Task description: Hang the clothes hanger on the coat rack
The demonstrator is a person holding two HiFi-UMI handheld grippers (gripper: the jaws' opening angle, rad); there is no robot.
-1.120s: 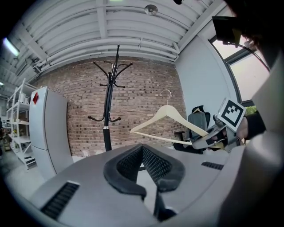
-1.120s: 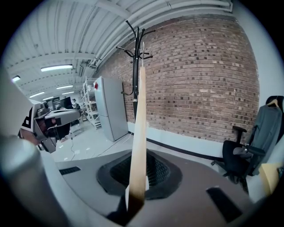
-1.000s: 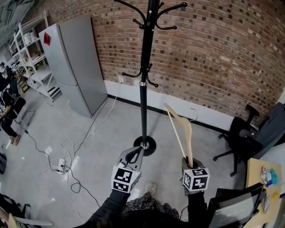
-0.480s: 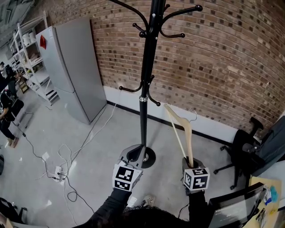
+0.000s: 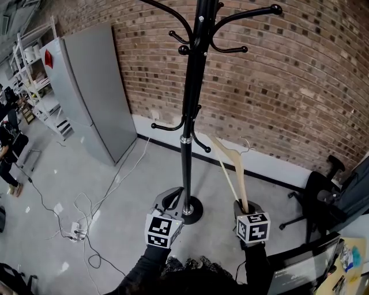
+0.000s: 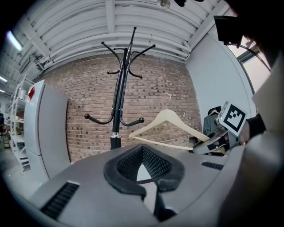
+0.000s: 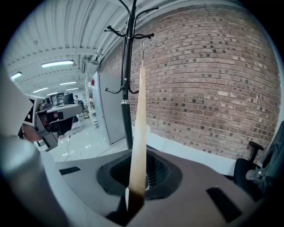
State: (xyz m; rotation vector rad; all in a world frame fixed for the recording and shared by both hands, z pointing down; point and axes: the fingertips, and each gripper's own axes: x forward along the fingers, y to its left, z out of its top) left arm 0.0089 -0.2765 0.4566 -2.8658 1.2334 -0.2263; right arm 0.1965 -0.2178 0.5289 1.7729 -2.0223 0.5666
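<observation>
Wood fills the narrow gap between the jaws of the right gripper (image 7: 135, 197): they are pressed in on one end of the wooden clothes hanger (image 5: 241, 176), pinching it at the tip of a shoulder arm. Held by that corner, the hanger stands nearly on end above the gripper, which leaves its wire hook (image 7: 143, 55) free at the top, clear of the jaws and ready to be offered to a prong. The hanger stands to the right of the black coat rack (image 5: 187, 115), near its pole but not touching it. The hook is at about the level of the lower prongs (image 5: 170, 127) and well below the upper prongs (image 5: 253, 12). The left gripper (image 5: 172, 200) is low in front of the rack's base, its jaws drawn together at the tips with nothing between them; it seems to be kept out of the way, since one gripper is enough for so light a load. By my reading the hanging has not begun. The next move probably calls for carrying the hook up and across to a prong, then lowering it over the curved tip before letting go. Behind the rack runs a brick wall (image 5: 288, 86).
</observation>
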